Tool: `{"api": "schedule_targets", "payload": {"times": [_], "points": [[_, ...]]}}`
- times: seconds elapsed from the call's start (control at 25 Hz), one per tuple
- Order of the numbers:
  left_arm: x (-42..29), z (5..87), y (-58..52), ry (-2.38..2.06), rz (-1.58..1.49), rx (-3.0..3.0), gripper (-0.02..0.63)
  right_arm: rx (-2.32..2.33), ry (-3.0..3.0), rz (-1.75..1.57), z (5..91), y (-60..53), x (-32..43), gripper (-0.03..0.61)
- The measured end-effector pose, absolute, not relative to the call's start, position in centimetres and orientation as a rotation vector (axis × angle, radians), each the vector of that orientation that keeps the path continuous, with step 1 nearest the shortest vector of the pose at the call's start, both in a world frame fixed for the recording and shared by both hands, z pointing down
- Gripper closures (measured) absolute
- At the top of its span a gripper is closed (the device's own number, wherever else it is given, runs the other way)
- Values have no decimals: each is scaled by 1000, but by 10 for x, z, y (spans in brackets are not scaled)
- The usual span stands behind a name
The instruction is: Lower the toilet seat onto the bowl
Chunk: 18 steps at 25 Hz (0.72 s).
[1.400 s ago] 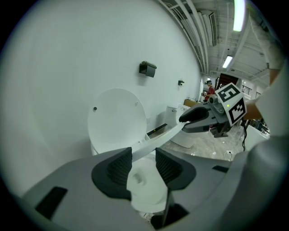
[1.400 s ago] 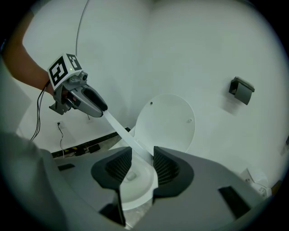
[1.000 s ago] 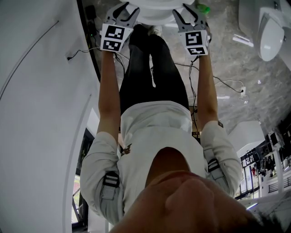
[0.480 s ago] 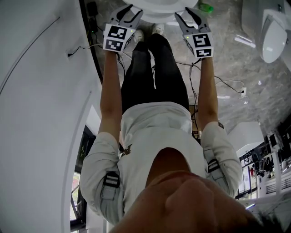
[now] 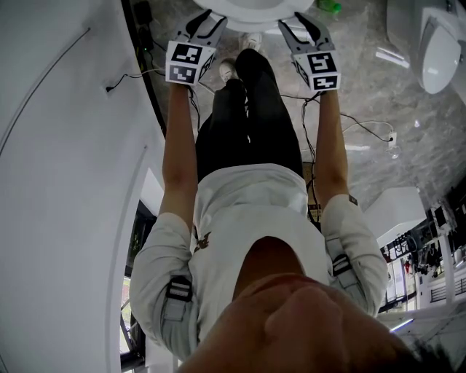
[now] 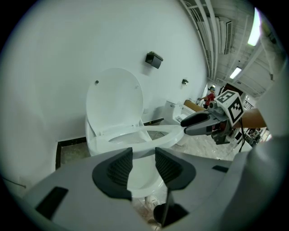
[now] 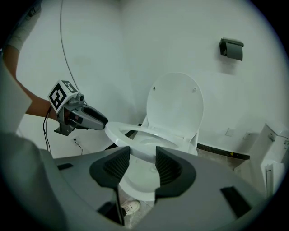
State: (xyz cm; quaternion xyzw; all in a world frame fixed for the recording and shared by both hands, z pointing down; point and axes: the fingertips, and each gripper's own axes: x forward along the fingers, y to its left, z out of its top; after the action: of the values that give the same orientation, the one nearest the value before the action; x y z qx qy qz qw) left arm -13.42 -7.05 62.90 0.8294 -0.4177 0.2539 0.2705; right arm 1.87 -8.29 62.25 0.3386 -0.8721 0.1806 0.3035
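A white toilet stands against the wall with its lid (image 6: 115, 101) upright. Its seat (image 6: 169, 133) lies almost level, its front held a little above the bowl (image 6: 144, 178). In the head view only the toilet's front edge (image 5: 247, 7) shows at the top. My left gripper (image 5: 206, 16) is at the seat's front left, its tip (image 7: 104, 121) against or just short of the rim. My right gripper (image 5: 300, 20) mirrors it at the front right (image 6: 186, 127). Both are open with nothing between the pads. The right jaws have just been opening wider.
A black box (image 7: 231, 48) hangs on the wall above the toilet. A second white fixture (image 5: 437, 51) stands at the right, and cables (image 5: 364, 131) run over the marble floor. The person's shoe (image 7: 131, 207) is beside the bowl's base. A curved white wall (image 5: 58, 146) closes the left.
Both grippers have sunk a little at the toilet's front, and less of the toilet shows at the top of the head view. The right gripper has rolled slightly. The person's feet have shifted.
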Motion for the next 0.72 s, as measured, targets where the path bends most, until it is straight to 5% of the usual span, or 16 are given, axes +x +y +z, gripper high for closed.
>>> {"api": "schedule_targets", "payload": {"times": [0.72], "points": [[-135, 669, -44, -1117, 663, 2203, 460, 1041, -2226, 580, 664, -51, 22, 407]]}}
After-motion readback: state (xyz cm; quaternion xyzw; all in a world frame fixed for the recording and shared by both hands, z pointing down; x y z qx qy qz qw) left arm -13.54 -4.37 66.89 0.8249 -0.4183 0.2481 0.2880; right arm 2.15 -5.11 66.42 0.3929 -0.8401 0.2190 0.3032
